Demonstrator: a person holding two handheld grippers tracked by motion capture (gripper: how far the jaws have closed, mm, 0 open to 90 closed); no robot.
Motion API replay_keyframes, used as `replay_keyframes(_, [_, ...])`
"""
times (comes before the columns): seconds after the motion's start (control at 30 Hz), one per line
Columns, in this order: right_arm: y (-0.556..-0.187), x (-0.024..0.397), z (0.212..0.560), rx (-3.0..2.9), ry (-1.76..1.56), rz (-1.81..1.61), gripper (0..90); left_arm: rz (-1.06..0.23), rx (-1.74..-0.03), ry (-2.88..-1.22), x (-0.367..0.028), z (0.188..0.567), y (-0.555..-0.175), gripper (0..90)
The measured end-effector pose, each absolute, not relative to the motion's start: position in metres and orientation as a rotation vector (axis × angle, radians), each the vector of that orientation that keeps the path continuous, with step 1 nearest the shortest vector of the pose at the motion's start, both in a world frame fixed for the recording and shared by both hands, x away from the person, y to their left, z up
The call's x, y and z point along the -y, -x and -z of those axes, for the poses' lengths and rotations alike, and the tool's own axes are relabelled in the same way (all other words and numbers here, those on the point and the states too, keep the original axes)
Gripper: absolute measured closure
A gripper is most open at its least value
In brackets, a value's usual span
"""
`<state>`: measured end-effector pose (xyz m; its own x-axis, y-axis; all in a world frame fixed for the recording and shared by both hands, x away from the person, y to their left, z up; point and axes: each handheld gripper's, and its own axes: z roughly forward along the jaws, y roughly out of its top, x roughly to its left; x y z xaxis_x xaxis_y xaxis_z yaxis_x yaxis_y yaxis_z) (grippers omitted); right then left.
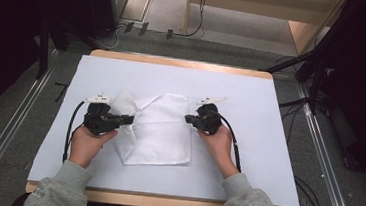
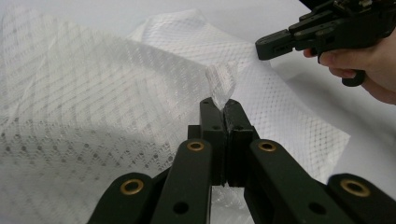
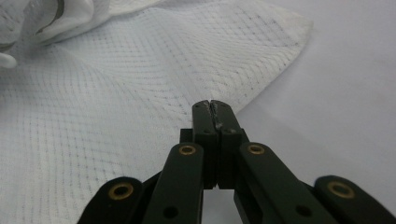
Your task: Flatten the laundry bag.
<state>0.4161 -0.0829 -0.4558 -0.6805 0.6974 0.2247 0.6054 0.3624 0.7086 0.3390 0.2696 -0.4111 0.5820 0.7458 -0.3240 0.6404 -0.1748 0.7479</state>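
White mesh cloth (image 1: 161, 128) lies near the middle of the surface (image 1: 252, 89), partly folded, long axis running from near edge to far edge. Left claw (image 1: 130, 120) is clamped on a pinch of the cloth's left edge, which is lifted off the surface (image 2: 219, 88). Right claw (image 1: 188, 118) is closed at the cloth's right edge; whether fabric is caught between its jaws cannot be told. Claws point inward at each other across the cloth, hands low, forearms entering from the near edge.

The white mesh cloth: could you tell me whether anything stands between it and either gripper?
Nothing visible does. The left gripper is shut on a raised fold of the white mesh cloth, and the right gripper is shut at the cloth's edge.
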Motion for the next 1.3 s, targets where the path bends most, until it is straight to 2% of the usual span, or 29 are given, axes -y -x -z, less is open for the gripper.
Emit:
replay_keyframes(0.37, [-0.417,0.116,0.453,-2.461,-1.254,-1.174,90.0,-0.109,-1.2,-1.842,-0.309,0.422,-0.323,90.0])
replay_keyframes(1.07, [-0.437,0.147,0.46,-2.431,-1.348,-1.132,90.0,-0.044,-1.269,-1.884,-0.32,0.438,-0.313,89.3])
replay_keyframes(1.3, [-0.441,0.148,0.464,-2.429,-1.355,-1.134,90.0,-0.073,-1.256,-1.897,-0.325,0.435,-0.31,81.9])
